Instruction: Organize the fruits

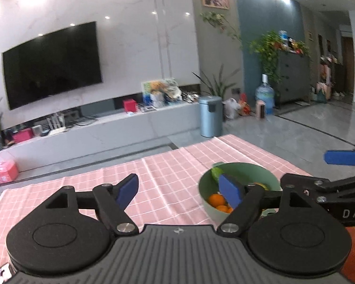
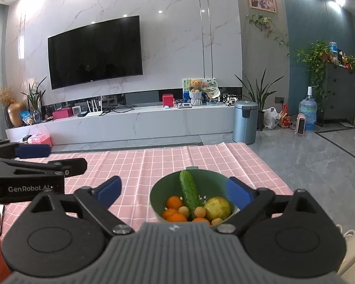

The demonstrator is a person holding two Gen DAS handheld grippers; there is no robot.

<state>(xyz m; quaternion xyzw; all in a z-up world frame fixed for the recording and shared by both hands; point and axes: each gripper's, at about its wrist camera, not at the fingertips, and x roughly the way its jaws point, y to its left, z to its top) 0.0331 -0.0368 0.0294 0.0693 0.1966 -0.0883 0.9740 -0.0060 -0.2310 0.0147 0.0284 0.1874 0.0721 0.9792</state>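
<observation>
The left gripper (image 1: 179, 190) stands wide with nothing between its blue pads, low in the middle of its own view. The right gripper (image 2: 174, 190) is just as wide and equally empty; in its view the pads straddle the near part of the green bowl (image 2: 164, 187) without touching it.

The bowl sits at lower centre of the right wrist view, on the pink checked tablecloth (image 2: 139, 165). Inside it a cucumber (image 2: 189, 189) leans against the far wall, its tip reaching the rim. Beside it lie a yellow-green round fruit (image 2: 217, 207), several tangerines (image 2: 174, 202) and a few small pale yellow fruits (image 2: 199, 211). No fruit shows loose on the cloth, so the sorting looks close to finished.

Risks, as I judge them: the two grippers are near each other, the left one's arm filling the left edge of the right view, so a careless swing could knock them together. A pad dropping onto the bowl's near rim could tip it and spill the round fruit. The propped cucumber could slide or roll out if the bowl is nudged. The cloth could drag, bowl and all.
</observation>
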